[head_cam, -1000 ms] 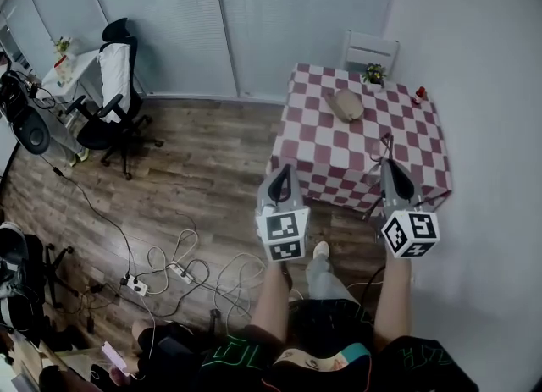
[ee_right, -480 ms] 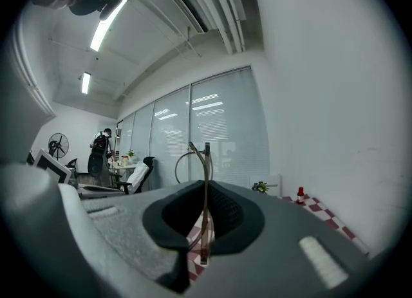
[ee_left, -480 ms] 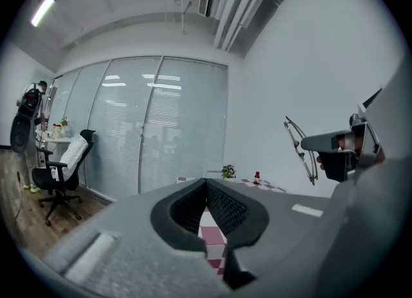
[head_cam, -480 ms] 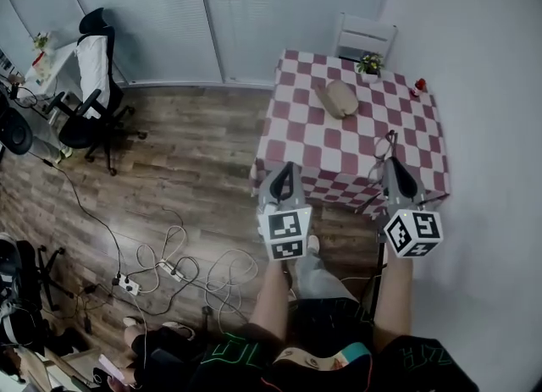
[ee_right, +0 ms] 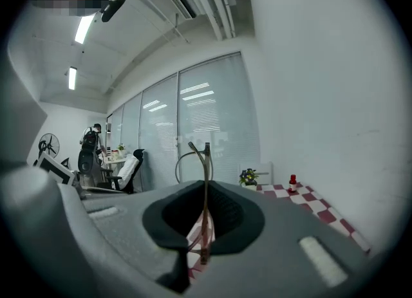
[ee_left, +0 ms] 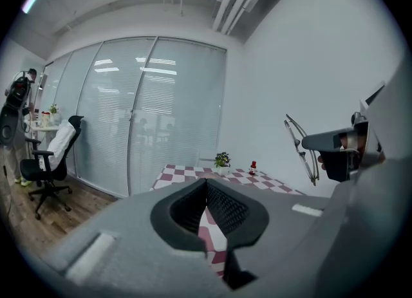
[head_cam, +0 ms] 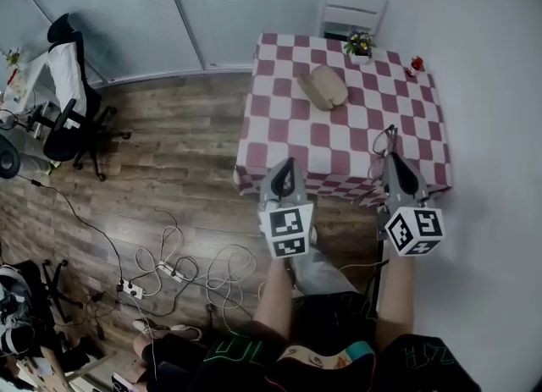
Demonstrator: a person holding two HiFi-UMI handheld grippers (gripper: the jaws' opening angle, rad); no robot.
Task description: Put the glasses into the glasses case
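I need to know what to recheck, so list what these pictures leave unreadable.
1. Glasses case: in the head view it is too small to tell open from shut, and neither gripper view shows it.
2. Glasses: the right gripper view shows them edge-on, with the lower part sunk in the right gripper, so the lenses are unreadable.
3. Small red thing at the table's far edge: too small to identify.

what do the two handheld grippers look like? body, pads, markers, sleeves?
Both look alike. The left gripper and right gripper have grey tapered bodies, each with a white cube carrying black square markers at the hand end. The pads are black with a cross-hatched face. The forearms have no sleeves; the top is dark with green print.
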